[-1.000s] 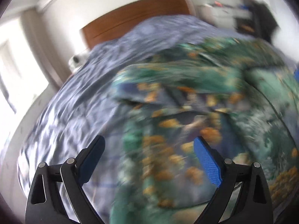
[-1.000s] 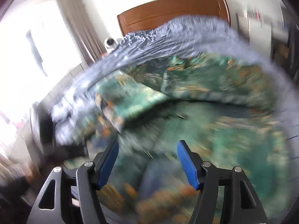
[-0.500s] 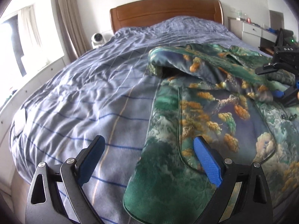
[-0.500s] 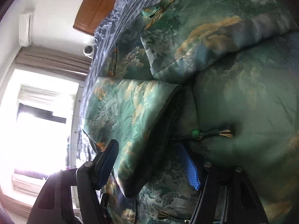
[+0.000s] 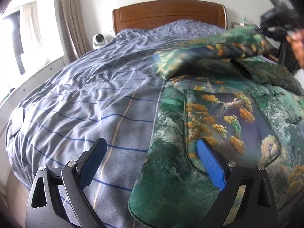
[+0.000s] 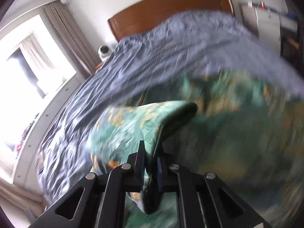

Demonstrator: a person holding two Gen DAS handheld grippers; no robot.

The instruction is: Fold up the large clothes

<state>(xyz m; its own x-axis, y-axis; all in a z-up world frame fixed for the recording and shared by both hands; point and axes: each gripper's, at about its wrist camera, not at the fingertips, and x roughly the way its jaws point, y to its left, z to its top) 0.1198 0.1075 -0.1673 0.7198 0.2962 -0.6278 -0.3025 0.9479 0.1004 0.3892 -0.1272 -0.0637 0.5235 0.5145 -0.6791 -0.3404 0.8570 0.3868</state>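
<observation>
A large green jacket [image 5: 224, 125] with orange and gold patterns lies spread on the right half of the bed. My left gripper [image 5: 150, 163] is open and empty, low over the jacket's near left hem. My right gripper [image 6: 151, 163] is shut on the jacket's sleeve [image 6: 133, 131] and holds it lifted. In the left wrist view that sleeve [image 5: 218, 45] stretches up to the right gripper [image 5: 273, 19] at the far right. The right wrist view is blurred by motion.
The bed [image 5: 85, 98] has a blue-grey striped cover and a wooden headboard [image 5: 169, 13]. A small white camera [image 5: 98, 39] stands by the headboard. A window with curtains [image 5: 66, 19] is on the left, white furniture [image 6: 266, 19] at the far right.
My right gripper has shut on the sleeve and lifted it up off the jacket body. My left gripper has stayed open over the near hem, almost still.
</observation>
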